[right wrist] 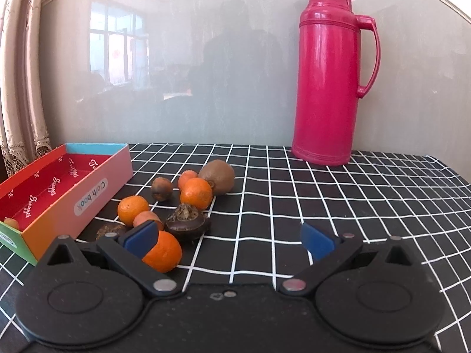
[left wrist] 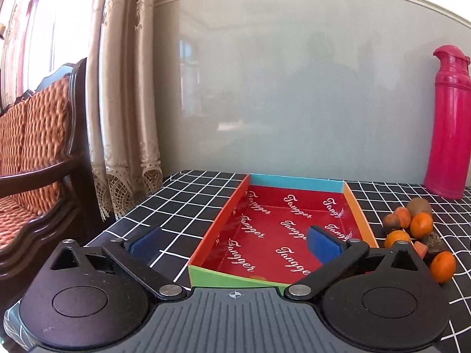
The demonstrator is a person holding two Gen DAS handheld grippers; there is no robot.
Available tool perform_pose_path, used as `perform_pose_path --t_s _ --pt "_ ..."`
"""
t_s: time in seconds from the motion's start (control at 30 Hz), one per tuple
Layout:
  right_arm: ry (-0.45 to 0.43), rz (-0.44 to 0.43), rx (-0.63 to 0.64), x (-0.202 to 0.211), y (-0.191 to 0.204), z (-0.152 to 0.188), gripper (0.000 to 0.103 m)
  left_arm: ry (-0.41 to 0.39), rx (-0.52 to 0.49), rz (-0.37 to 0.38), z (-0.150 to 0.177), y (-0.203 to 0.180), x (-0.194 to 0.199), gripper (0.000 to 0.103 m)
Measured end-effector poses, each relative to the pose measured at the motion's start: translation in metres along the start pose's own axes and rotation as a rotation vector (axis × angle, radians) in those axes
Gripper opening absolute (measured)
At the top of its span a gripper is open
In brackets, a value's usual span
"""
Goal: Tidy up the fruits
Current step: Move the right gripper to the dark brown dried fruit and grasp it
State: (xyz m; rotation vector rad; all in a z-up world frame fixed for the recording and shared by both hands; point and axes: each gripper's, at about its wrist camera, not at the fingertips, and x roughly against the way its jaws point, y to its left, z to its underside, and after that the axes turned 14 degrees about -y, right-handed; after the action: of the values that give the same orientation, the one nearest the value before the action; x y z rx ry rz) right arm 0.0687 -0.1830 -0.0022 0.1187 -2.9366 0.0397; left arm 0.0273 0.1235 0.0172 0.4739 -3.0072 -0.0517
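A shallow cardboard box [left wrist: 216, 226] with a red printed floor lies lengthwise on the black checked tablecloth. My left gripper [left wrist: 234, 241] is open over its near end, with one blue pad outside the left wall and the other above the red floor. A small orange piece [right wrist: 11, 223] lies in the box's near corner. To the right of the box is a loose pile of fruit: tangerines [right wrist: 195, 193], a brown kiwi [right wrist: 217, 176] and dark, rough fruit [right wrist: 187, 222]. My right gripper [right wrist: 229, 239] is open and holds nothing. Its left pad is just above the nearest tangerine [right wrist: 164, 254].
A tall pink thermos [right wrist: 326, 82] stands at the back right against the grey glossy wall. Beige curtains [left wrist: 126, 117] and a dark wooden chair with orange cushions [left wrist: 35, 158] stand past the table's left edge. Bare checked cloth [right wrist: 338, 206] stretches to the right of the fruit.
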Motion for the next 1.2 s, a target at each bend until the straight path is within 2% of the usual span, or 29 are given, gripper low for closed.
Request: perform_pose_path --t_s 0.4,0.5,0.6,0.67,0.77,0.83,0.93,1.03,1.2 --pt "-0.032 -0.026 0.022 -0.01 0.01 -0.002 0.103 0.002 0.01 -0.03 0.003 0.007 -0.001 0.103" --pt "-0.026 -0.088 0.011 -0.007 0.02 0.001 0.103 0.007 0.005 -0.036 0.003 0.012 -0.001 0.103" --pt "-0.067 -0.127 0.09 -0.001 0.039 0.001 0.103 0.01 0.014 -0.045 0.004 0.018 -0.001 0.103" --pt "-0.076 -0.104 0.118 -0.006 0.044 -0.001 0.103 0.017 0.014 -0.053 0.006 0.022 -0.002 0.103" --pt "-0.018 -0.059 0.056 -0.021 0.033 -0.002 0.098 0.028 0.014 -0.061 0.009 0.027 -0.004 0.103" --pt "0.009 -0.054 0.016 -0.025 0.027 -0.001 0.087 0.034 0.016 -0.066 0.009 0.03 -0.005 0.103" --pt "0.007 -0.13 0.016 -0.018 0.033 0.001 0.083 0.027 0.021 -0.074 0.009 0.034 -0.004 0.103" --pt "-0.007 -0.221 0.09 -0.01 0.054 0.006 0.081 0.024 0.025 -0.083 0.009 0.038 -0.003 0.103" --pt "-0.01 -0.284 0.133 -0.005 0.075 0.011 0.079 0.022 0.029 -0.089 0.008 0.044 -0.003 0.103"
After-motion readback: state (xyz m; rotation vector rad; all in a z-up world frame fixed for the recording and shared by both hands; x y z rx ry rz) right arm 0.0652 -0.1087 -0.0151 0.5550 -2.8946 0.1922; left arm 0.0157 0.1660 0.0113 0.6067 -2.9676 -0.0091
